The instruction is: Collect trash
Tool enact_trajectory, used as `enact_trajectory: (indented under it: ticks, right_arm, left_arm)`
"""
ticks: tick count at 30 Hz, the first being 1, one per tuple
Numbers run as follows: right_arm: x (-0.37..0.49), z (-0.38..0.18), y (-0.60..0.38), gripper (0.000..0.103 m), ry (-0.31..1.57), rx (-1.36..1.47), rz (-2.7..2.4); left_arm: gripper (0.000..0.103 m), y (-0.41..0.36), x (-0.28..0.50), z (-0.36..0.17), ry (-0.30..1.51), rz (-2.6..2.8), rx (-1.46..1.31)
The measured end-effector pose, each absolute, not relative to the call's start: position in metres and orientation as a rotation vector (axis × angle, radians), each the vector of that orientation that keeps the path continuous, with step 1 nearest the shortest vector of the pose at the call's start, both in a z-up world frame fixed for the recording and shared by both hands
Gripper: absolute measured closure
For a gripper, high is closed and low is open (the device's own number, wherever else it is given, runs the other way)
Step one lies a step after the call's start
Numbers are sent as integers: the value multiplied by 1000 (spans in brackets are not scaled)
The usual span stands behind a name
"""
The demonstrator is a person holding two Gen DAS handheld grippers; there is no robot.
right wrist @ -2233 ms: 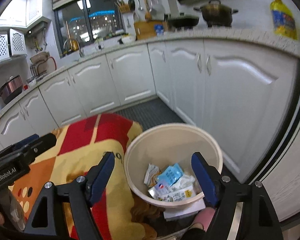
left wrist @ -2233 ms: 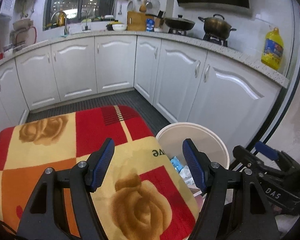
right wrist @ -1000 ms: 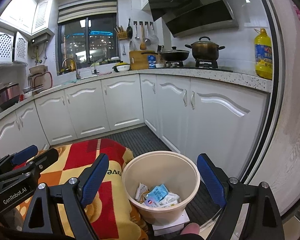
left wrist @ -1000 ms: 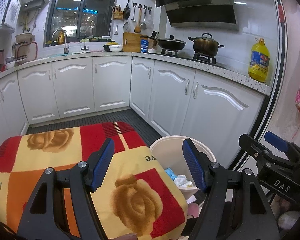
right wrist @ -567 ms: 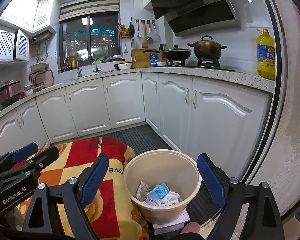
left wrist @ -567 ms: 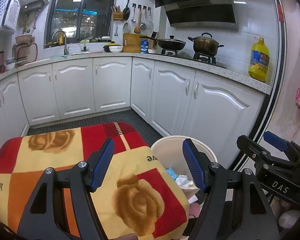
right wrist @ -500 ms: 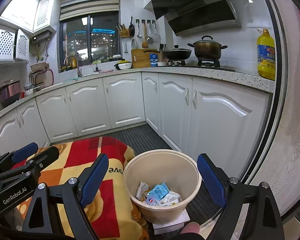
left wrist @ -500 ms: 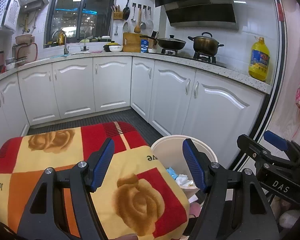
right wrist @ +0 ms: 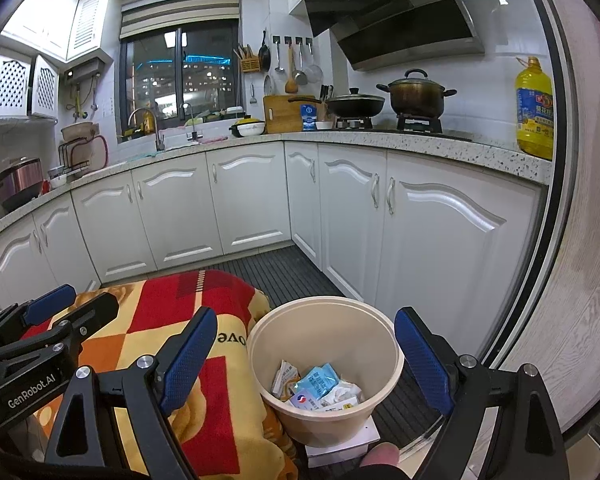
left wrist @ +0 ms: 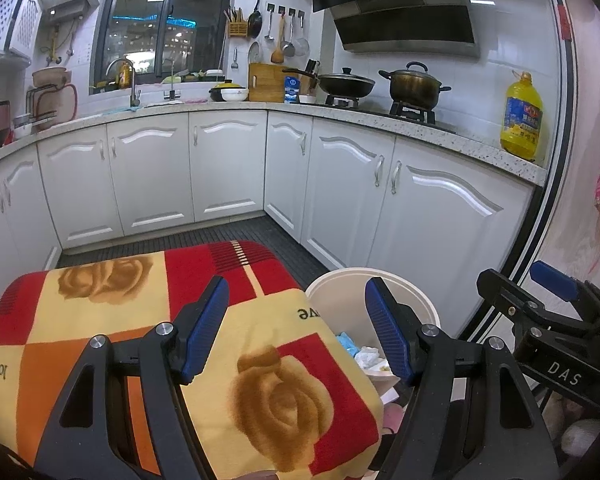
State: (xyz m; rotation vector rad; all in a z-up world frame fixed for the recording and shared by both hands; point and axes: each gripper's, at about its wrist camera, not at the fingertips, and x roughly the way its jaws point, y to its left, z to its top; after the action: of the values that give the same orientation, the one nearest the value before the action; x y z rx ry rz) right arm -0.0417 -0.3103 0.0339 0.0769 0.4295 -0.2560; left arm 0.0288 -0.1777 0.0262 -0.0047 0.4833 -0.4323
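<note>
A cream round bin stands on the dark floor beside a blanket-covered surface; the left wrist view shows its rim. Inside lie several wrappers, a light blue packet among them, partly seen in the left wrist view too. My right gripper hangs open above and in front of the bin, nothing between its blue pads. My left gripper is open over the blanket's right edge, empty. Each gripper shows at the edge of the other's view.
A red, orange and yellow rose-pattern blanket covers the surface at left. White boxes sit under the bin. White cabinets line the room, with pots and a yellow oil bottle on the counter. A foot tip shows below.
Since two seconds ago both grippers have risen and pulled back from the bin, which looks smaller and lower. Over the last second nothing has visibly moved.
</note>
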Motion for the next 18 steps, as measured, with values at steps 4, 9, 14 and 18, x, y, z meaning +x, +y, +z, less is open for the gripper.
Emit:
enact_trajectory:
  ticks: [4,9,14,18]
  right_arm:
    - [-41,33,-311,14,427,75,-257]
    - [-42,31,-311,14,423,77,-257]
    - [-42,31,-311,14,421,76,-258]
    - [-43,32,-310,14,415,80,-258]
  left_arm:
    - [33,-178,29,26,481,-430,-4]
    - [33,-177,29,26,478,-427,-5]
    - [33,-176,29,25,479,-429,-7]
    - [33,-177,27,25,480,-428,-7]
